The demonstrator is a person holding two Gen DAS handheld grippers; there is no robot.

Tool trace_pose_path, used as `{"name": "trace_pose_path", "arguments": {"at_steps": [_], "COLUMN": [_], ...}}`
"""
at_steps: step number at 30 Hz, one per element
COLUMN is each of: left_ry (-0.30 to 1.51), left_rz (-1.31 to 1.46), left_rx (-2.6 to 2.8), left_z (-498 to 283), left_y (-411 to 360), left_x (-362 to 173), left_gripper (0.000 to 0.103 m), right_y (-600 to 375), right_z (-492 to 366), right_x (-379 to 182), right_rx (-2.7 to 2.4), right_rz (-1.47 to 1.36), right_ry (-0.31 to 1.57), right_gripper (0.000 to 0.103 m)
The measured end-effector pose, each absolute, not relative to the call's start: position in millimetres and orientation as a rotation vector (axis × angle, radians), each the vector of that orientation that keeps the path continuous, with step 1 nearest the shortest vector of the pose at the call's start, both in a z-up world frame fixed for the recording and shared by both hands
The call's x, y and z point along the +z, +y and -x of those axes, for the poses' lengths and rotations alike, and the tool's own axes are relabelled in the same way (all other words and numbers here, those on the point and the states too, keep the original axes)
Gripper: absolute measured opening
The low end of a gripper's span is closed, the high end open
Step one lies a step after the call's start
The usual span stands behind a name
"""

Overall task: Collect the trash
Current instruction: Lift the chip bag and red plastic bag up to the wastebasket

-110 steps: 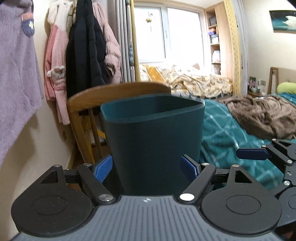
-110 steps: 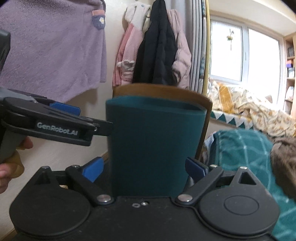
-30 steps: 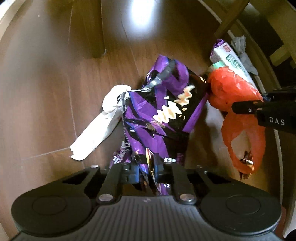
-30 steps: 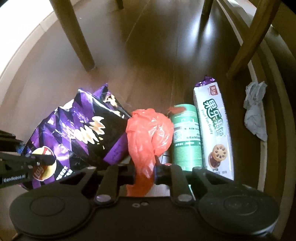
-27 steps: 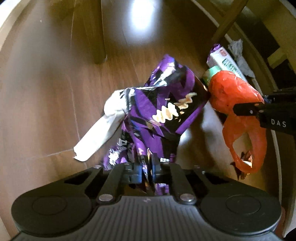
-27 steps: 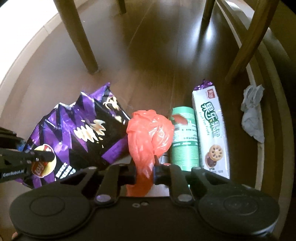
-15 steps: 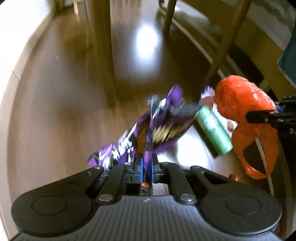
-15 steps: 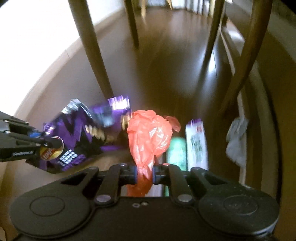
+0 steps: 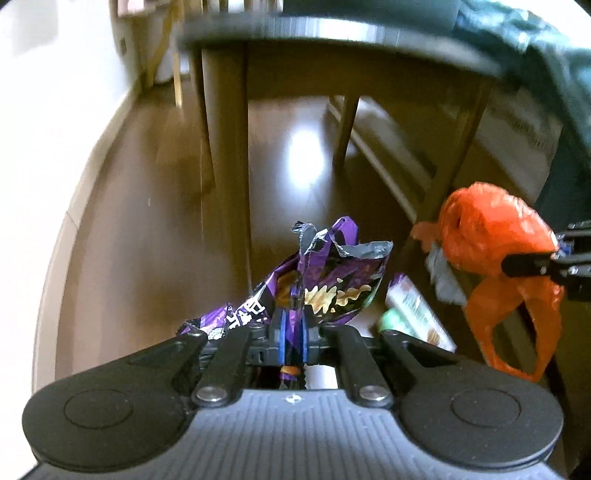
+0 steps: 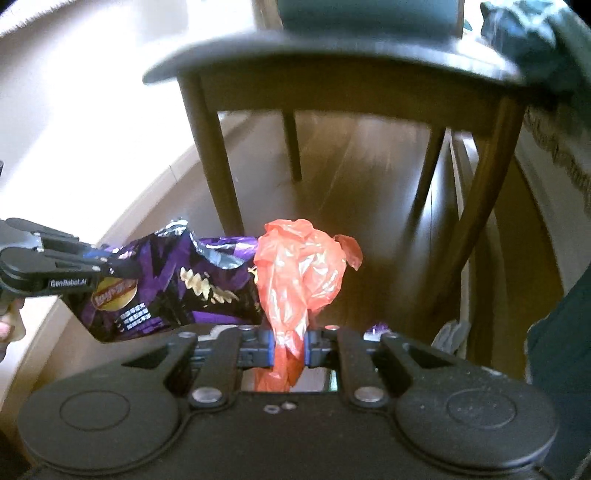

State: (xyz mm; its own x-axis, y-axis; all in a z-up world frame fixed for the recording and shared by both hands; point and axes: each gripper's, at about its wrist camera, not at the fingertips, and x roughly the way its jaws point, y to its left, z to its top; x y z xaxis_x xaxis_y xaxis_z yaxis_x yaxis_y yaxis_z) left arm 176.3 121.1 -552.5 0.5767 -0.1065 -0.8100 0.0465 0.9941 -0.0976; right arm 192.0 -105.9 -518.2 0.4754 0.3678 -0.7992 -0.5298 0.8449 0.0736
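My left gripper is shut on a crumpled purple chip bag, which hangs in the air above the wooden floor. In the right wrist view the same chip bag shows at the left, pinched by the left gripper. My right gripper is shut on an orange plastic bag, also lifted; the orange bag shows at the right of the left wrist view. A teal bin stands on the chair seat at the top edge, mostly cut off.
A wooden chair stands just ahead, its legs close to both bags. On the floor below lie a white biscuit packet, a green tube and crumpled grey paper. A bed with teal bedding lies right.
Both grippers have risen from the floor with their bags, and the views have tilted up so the chair seat now shows. The white wrapper beside the chip bag is out of sight.
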Motion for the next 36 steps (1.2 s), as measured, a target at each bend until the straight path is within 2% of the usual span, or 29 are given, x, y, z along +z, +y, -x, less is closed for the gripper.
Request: {"name": "trace_pose_path", "arguments": {"at_steps": [13,25,36], "left_ry": [0.642,0.438,0.196], "left_rz": [0.043,0.022,-0.067], "left_rx": [-0.100,-0.067,-0.020], "left_z": [-178,-172,-197], "left_y": [121,110,75], "left_x": [-385,-254,-125], "left_gripper": [0.007,0.008,0.008], "right_y": [-117,-133,-124], "right_z": [-197,-197,-213], "right_x": [-368,-255,-151], "right_rx": [0.590,0.597,0.546], "right_rz": [0.234,0.237,0.297], "right_ry": [0.681,0.485,0.281], "right_gripper": [0.012,0.012,0.012]}}
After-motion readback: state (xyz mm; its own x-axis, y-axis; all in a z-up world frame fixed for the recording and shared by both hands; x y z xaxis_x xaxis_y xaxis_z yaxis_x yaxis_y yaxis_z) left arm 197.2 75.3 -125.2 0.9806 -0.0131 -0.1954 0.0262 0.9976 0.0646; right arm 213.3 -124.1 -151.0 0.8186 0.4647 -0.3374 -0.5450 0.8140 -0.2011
